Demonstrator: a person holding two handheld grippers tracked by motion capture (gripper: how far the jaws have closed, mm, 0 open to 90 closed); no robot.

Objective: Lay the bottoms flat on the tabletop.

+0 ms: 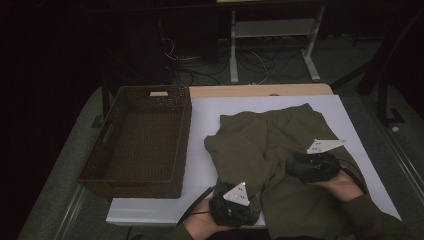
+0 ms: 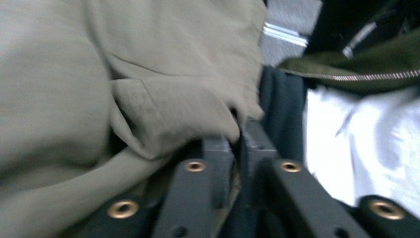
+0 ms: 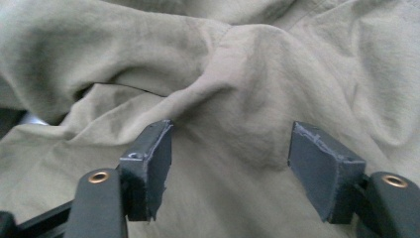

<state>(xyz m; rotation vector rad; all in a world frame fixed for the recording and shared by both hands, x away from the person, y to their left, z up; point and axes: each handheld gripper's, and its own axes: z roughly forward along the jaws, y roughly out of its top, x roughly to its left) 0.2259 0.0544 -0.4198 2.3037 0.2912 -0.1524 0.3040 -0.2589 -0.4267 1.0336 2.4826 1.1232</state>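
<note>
The garment (image 1: 265, 150) is olive, creased and bunched, on the white table (image 1: 205, 120) at 3 o'clock from the basket (image 1: 137, 145). Its long axis runs 12 to 6. The left gripper (image 2: 237, 144) pinches a fold of it; the right gripper (image 3: 230, 163) stands apart over the cloth.

Black claws (image 3: 228, 168) with brass rivets, olive sleeves (image 1: 370, 220)

High view dim, background near black; gripper views brighter, left one blurred, soft close up.
</note>
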